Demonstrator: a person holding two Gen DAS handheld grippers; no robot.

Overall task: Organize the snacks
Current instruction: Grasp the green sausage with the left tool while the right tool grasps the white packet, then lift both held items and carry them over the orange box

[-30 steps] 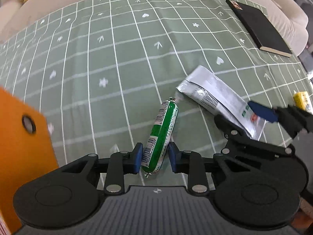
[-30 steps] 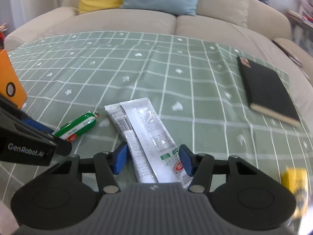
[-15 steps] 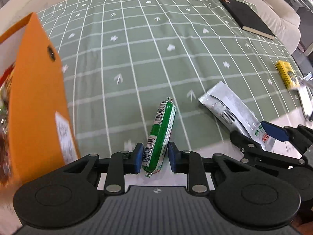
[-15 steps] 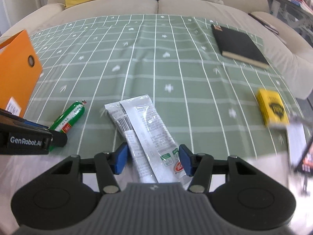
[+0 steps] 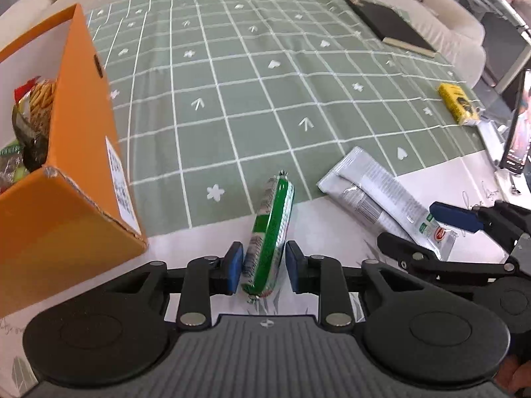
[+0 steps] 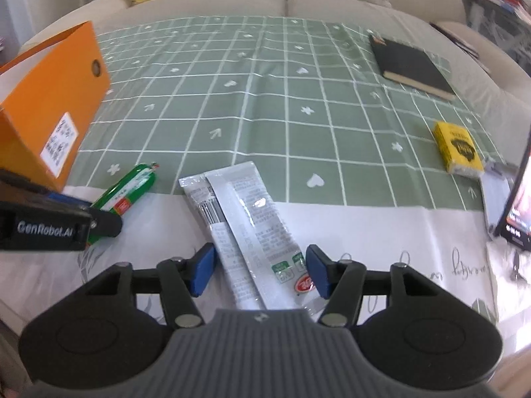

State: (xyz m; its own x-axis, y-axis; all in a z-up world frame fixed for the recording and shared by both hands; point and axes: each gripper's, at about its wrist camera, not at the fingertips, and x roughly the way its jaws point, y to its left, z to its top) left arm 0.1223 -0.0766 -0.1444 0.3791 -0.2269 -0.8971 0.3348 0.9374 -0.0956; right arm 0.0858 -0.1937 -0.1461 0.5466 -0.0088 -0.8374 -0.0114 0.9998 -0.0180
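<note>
L gripper (image 5: 262, 272): jaws have just been opening, now slightly spread w/ the green sausage (image 5: 270, 232) between them; small gaps show on both sides, pads not pressing it. Sausage's near half is over the white part of the surface (image 6: 398, 238), far tip over the green cloth (image 5: 252, 99).

R gripper (image 6: 259, 270): jaws have just been opening too, spread wide around the near end of the silver packets (image 6: 245, 222). Two flat packets overlapping, printed side up, red/green logos by the right pad. Left pad apart from them; right pad just beside the edge, contact can't be told.

Sausage and packets are near each other, side by side, at the cloth's near edge.

Left: orange box (image 5: 63, 172), open top, white label on its side, snack bags (image 5: 33, 116) inside. It sits just beside the sausage's side of the cloth.

Right, further: yellow pack (image 6: 458, 149) on the cloth, a lit screen (image 6: 517, 205) at the frame edge.

Far: black notebook (image 6: 411, 64) on the cloth, then a beige sofa (image 6: 298, 3) w/ yellow and blue cushions.
</note>
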